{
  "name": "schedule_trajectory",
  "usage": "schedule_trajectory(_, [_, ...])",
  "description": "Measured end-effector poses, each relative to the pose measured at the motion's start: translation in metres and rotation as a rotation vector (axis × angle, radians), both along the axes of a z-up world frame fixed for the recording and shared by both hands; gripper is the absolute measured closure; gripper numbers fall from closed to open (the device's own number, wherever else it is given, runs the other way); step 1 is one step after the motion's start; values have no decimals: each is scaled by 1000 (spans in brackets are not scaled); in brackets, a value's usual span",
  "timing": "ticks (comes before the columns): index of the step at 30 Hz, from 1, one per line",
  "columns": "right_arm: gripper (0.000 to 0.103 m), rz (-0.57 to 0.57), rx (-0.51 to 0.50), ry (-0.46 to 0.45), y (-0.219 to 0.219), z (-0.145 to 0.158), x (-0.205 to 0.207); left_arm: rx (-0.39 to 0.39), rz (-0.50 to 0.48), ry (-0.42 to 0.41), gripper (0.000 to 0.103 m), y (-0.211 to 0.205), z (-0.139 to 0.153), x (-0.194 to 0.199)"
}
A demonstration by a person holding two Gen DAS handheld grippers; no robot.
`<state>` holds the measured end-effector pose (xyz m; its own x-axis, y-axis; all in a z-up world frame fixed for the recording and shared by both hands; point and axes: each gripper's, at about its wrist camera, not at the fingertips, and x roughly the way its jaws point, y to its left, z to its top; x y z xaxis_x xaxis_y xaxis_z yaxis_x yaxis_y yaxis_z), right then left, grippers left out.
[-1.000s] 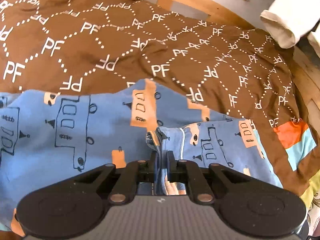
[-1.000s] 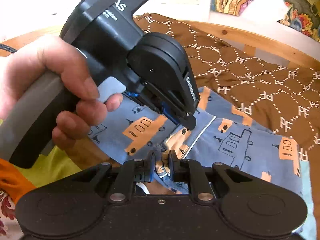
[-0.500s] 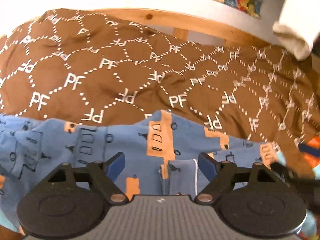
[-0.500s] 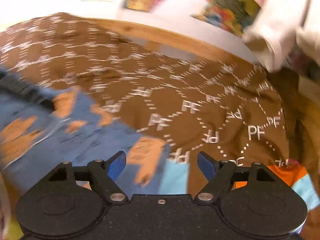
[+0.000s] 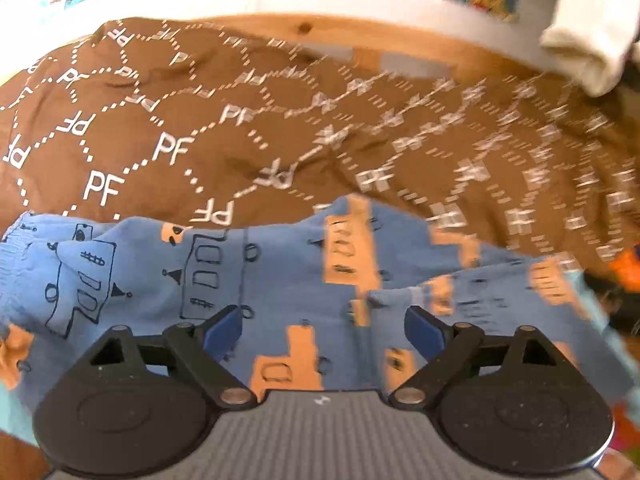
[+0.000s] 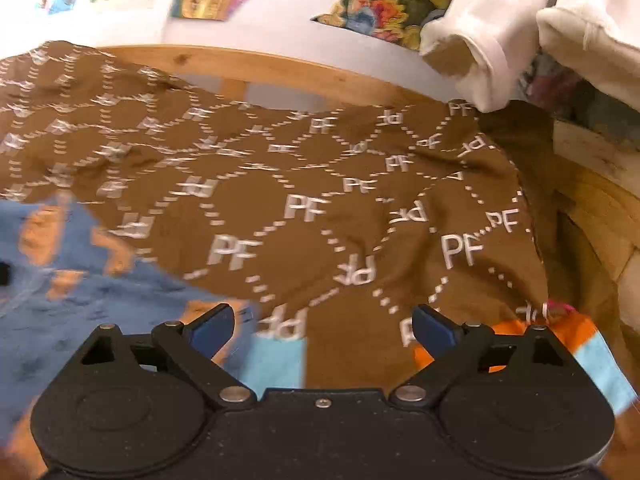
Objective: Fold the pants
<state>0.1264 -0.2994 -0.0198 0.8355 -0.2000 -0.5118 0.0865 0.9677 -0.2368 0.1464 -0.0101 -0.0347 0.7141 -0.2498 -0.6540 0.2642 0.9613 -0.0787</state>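
The blue pants (image 5: 280,280) lie on the brown blanket (image 5: 200,120), beneath the left gripper (image 5: 323,326), whose jaws are opening and clamp nothing. Further right, the right gripper (image 6: 323,326) spreads its jaws too, empty above blanket, with the pants at its left.

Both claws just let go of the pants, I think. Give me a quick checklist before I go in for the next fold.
1. Left claw free of cloth: ok, jaws opening, nothing pinched.
2. Right claw free of cloth: ok, jaws opening over the brown blanket.
3. Pants lying on the blanket: ok, blue fabric spread below the left claw.
4. Fold lying flat: cannot tell; a doubled layer shows at right, but blurred.
5. Pants within the right claw's view: ok, at its left edge only.
6. White garment hanging clear of the pants: ok.
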Motion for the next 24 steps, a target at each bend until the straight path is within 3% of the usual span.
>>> schedule_trajectory(4, [4,127,-20,62,31,1,-40,67,-61,21,9,-4,-2,-23])
schedule_trajectory(7, [3,115,-61,145,41,-18,-43,135,-42,39,6,-2,-22,-34])
schedule_trajectory(11, [1,97,5,152,32,-22,-37,86,-12,64,3,8,-20,-31])
schedule_trajectory(13, [2,97,17,112,33,-14,-41,86,-22,60,4,11,-12,-32])
schedule_trajectory(16, [2,199,33,38,35,-1,-48,71,-12,-5,4,35,7,-42])
schedule_trajectory(18, [2,304,29,33,43,3,-42,17,34,-33,4,62,16,-47])
schedule_trajectory(21, [5,448,66,66,57,8,-25,-69,186,-37,4,107,26,-58])
schedule_trajectory(23, [5,508,122,86,67,12,-13,-111,292,-40,8,136,28,-63])
schedule_trajectory(24, [5,533,148,100,75,12,-8,-131,325,-36,15,149,28,-64])
